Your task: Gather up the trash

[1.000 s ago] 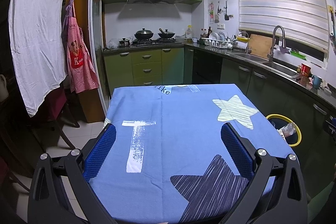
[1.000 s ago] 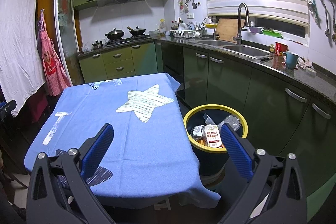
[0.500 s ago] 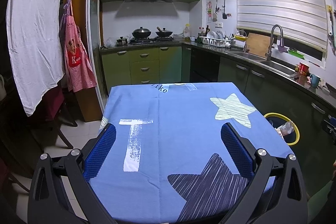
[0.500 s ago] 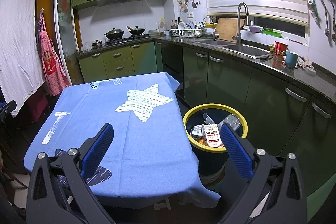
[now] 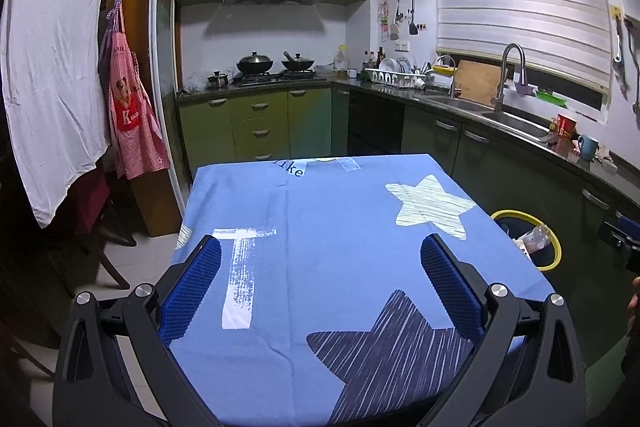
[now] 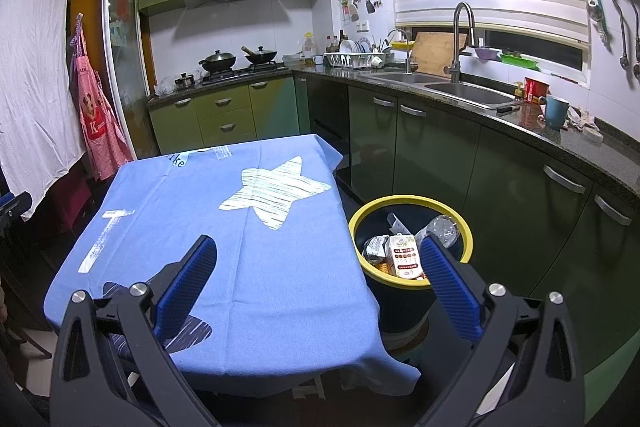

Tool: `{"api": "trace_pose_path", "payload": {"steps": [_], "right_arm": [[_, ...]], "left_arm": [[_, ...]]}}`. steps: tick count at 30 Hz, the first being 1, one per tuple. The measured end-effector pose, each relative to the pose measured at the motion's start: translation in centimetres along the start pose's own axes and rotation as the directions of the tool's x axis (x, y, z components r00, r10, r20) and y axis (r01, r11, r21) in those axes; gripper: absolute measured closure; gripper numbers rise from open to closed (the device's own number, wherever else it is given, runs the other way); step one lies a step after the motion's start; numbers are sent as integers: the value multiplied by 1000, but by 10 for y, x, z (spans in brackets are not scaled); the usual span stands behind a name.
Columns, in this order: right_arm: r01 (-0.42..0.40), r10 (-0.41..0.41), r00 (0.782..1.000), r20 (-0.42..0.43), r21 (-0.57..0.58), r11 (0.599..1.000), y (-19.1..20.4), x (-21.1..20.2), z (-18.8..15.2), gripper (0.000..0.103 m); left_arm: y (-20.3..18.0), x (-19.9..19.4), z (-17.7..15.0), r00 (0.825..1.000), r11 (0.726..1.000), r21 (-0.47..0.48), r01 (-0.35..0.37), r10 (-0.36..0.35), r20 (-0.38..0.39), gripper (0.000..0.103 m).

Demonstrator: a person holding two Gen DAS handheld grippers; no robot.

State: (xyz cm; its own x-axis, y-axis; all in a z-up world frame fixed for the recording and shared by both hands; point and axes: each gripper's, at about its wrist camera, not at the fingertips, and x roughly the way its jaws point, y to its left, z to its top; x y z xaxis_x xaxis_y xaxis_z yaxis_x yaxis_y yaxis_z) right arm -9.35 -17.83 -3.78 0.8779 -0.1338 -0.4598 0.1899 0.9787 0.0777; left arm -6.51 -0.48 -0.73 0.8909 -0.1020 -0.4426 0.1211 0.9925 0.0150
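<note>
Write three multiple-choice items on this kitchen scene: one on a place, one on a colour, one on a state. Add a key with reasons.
1. Where does the trash bin stand?
A. on the table
B. on the floor beside the table
C. in the sink

2. What colour is the bin's rim?
A. yellow
B. red
C. white

3. How do the jaws of the right gripper stand?
A. shut on a carton
B. shut on nothing
C. open, holding nothing

Key: B, the bin sits low, between the table's edge and the cabinets; A, a yellow ring tops the dark bin; C, the blue pads stand wide apart.
</note>
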Motion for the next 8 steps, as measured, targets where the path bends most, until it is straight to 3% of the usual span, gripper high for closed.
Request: {"api": "trace_pose_path", "payload": {"steps": [8], "right_arm": [[9,-10,1000,-18,-10,1000,1,13,-1,6]], "left_arm": [[10,19,1,999,999,-32,-21,19,-42,5]]}}
